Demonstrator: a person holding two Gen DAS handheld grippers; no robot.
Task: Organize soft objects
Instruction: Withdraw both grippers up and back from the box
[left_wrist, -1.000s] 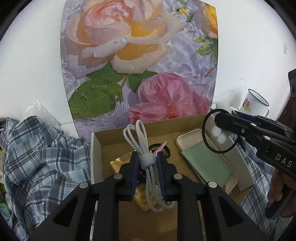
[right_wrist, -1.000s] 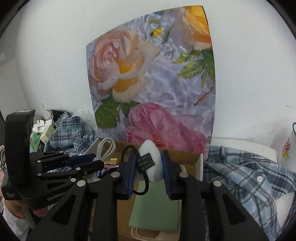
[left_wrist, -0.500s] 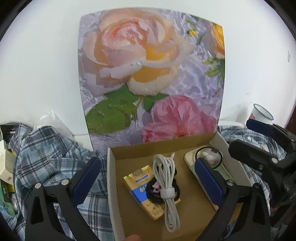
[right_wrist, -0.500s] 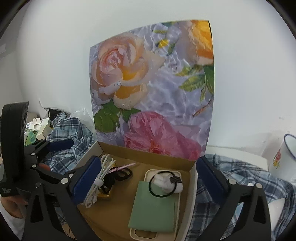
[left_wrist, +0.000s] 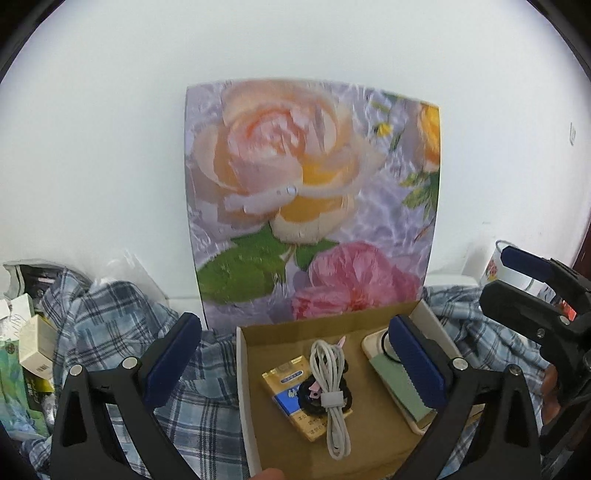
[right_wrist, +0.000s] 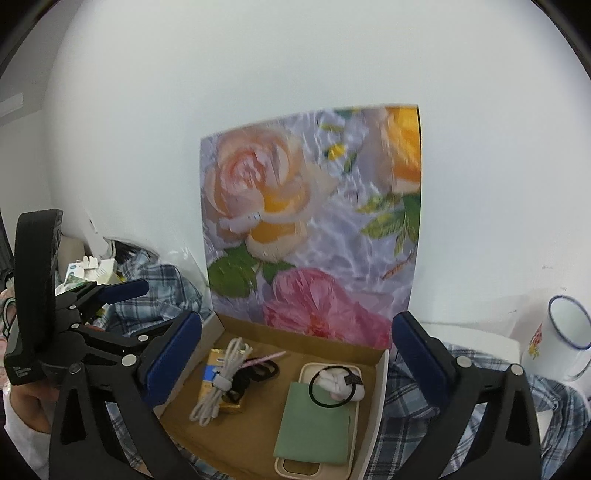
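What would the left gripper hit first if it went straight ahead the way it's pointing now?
Probably the coiled white cable lying across the yellow packet in the cardboard box; it sits between the open left gripper fingers' line, though depth is unclear.

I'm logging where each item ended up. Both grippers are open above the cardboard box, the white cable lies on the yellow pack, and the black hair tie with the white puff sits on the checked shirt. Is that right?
One detail is off. The black hair tie with its white puff lies inside the cardboard box, on the phone case, not on the checked shirt; the right wrist view shows it. The left gripper and right gripper are open, and the white cable lies on the yellow pack.
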